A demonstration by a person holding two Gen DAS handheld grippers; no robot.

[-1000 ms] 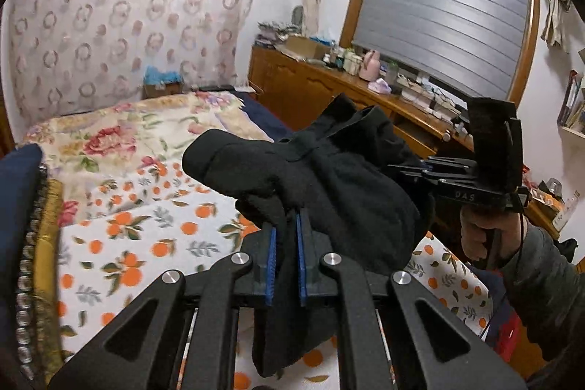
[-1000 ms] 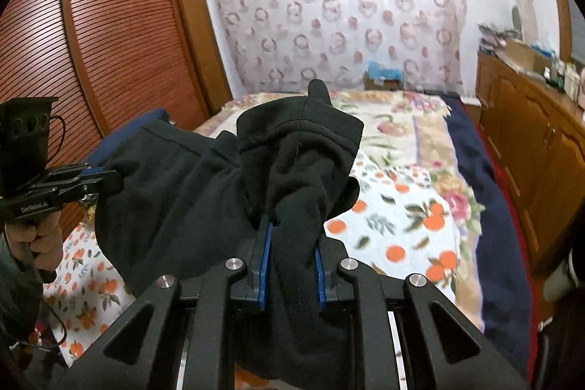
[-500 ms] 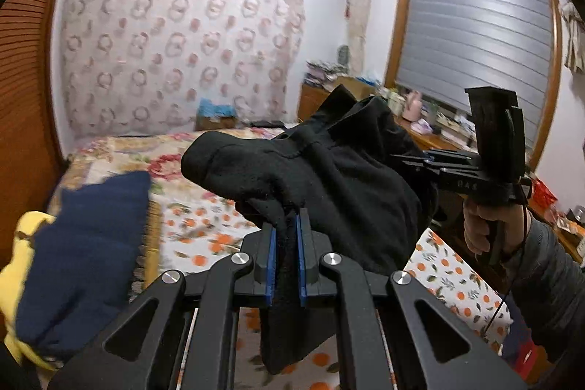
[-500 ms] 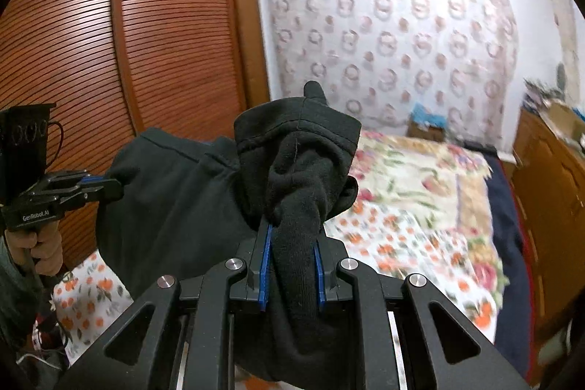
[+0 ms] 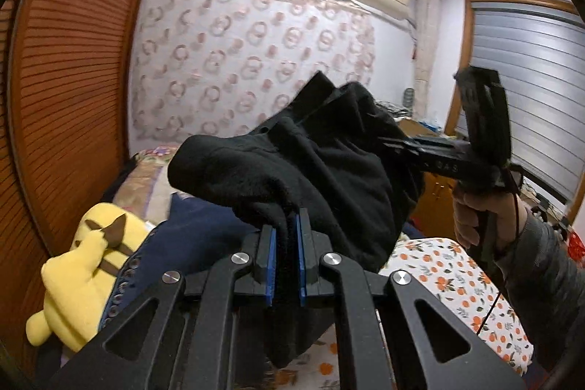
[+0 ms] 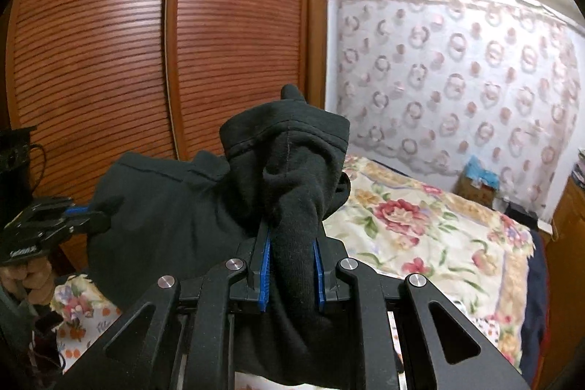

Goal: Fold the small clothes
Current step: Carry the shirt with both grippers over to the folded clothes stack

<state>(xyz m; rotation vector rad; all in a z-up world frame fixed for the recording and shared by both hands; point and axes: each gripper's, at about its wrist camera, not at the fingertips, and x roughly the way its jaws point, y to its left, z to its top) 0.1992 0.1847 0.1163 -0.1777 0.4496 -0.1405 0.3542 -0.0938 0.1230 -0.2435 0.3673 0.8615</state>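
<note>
A small black fleece garment hangs in the air between both grippers, above the bed. My left gripper is shut on one bunched edge of it, blue pads pressing the cloth. My right gripper is shut on another thick fold of the black garment. In the left wrist view the right gripper comes in from the right, held by a hand in a grey sleeve. At the left edge of the right wrist view the left gripper pinches the cloth. The garment's lower part drops out of sight behind the gripper bodies.
The bed with a floral quilt lies below and to the right; an orange-print sheet covers its near end. A yellow plush toy and dark blue cloth lie at the left. A slatted wooden wardrobe stands close behind.
Both grippers have swung left with the black garment still held, so the views turned from the window and desk side towards the wardrobe. The grips have not changed.
</note>
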